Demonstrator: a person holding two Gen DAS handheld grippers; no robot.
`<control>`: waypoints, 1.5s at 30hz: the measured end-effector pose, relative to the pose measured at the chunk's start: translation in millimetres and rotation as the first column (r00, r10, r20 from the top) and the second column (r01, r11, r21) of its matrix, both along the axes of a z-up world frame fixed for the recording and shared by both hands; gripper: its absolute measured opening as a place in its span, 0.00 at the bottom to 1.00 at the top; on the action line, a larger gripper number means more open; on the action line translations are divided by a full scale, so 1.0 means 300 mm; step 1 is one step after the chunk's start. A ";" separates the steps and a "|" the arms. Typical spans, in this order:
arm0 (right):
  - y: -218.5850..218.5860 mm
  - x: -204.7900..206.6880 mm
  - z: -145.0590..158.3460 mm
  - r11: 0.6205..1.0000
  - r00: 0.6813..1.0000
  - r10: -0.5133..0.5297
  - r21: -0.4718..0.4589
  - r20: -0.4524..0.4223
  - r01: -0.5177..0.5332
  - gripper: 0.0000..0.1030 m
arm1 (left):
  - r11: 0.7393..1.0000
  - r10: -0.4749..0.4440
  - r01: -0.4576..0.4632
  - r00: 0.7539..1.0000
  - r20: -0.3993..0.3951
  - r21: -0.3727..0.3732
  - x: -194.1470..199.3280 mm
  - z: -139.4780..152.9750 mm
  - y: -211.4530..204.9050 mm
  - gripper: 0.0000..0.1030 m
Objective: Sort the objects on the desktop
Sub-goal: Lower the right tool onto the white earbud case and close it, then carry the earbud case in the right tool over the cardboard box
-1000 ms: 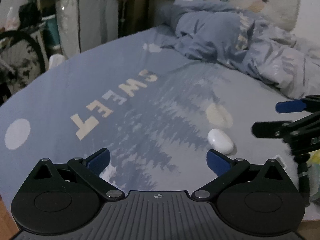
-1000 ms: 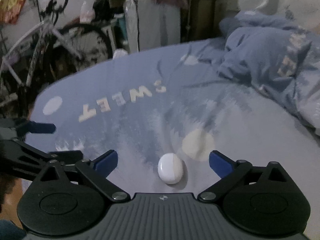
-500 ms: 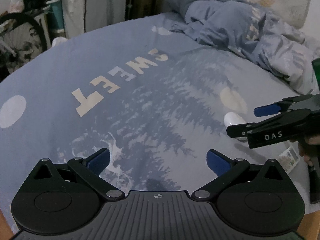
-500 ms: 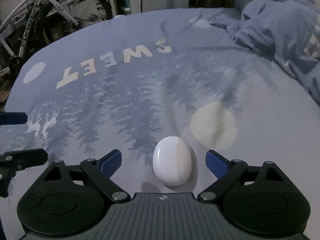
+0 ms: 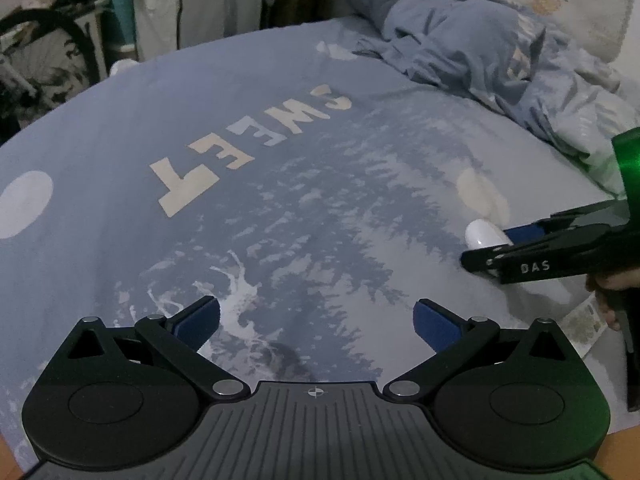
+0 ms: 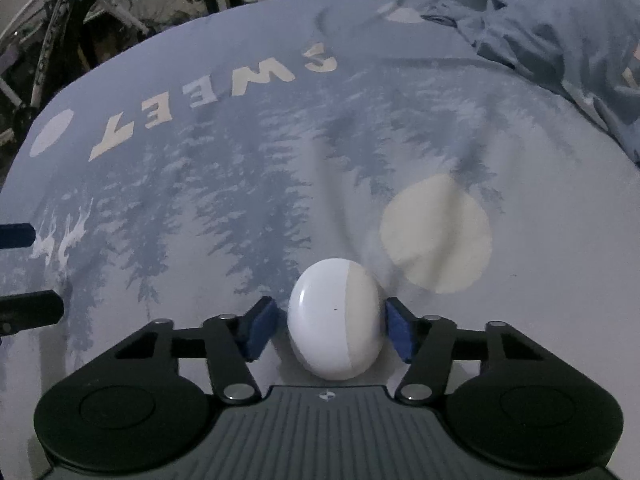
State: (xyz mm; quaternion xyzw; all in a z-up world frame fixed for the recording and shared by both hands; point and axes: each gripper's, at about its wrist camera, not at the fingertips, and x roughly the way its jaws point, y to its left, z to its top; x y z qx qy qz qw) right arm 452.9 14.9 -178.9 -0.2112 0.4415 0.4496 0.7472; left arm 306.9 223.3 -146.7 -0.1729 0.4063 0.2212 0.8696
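A white oval earbud case (image 6: 334,318) lies on the blue bedsheet (image 6: 240,220). My right gripper (image 6: 332,326) has its blue pads closed against both sides of the case, low over the sheet. In the left wrist view the same case (image 5: 482,235) shows at the right between the right gripper's fingers (image 5: 520,266). My left gripper (image 5: 316,320) is open and empty above the sheet, left of the case.
The sheet carries the word SWEET (image 5: 248,148) and pale circles (image 6: 436,234). A crumpled blue duvet (image 5: 480,44) lies at the back right. A small printed card (image 5: 580,318) lies near the right edge. A bicycle (image 6: 80,20) stands beyond the bed's left side.
My right gripper has moved forward over the case and its jaws have closed onto it. My left gripper has stayed open, shifting slightly.
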 end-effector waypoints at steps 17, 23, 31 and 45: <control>-0.064 -0.086 0.159 0.997 0.997 -0.055 0.051 0.058 0.052 0.50 | 1.000 0.006 -0.006 1.000 0.029 0.007 -0.082 0.085 -0.009 1.00; -0.138 -0.137 0.312 0.990 0.991 -0.100 0.110 0.092 0.090 0.50 | 1.000 -0.018 0.016 0.997 0.073 0.022 -0.136 0.201 -0.057 1.00; -0.312 -0.254 0.553 0.971 0.972 -0.184 0.181 0.147 0.156 0.50 | 0.996 -0.070 0.061 0.984 0.164 0.060 -0.220 0.409 -0.158 1.00; -0.565 -0.517 0.910 0.927 0.919 -0.303 0.304 0.251 0.222 0.50 | 0.978 -0.184 0.143 0.930 0.317 0.149 -0.353 0.756 -0.380 1.00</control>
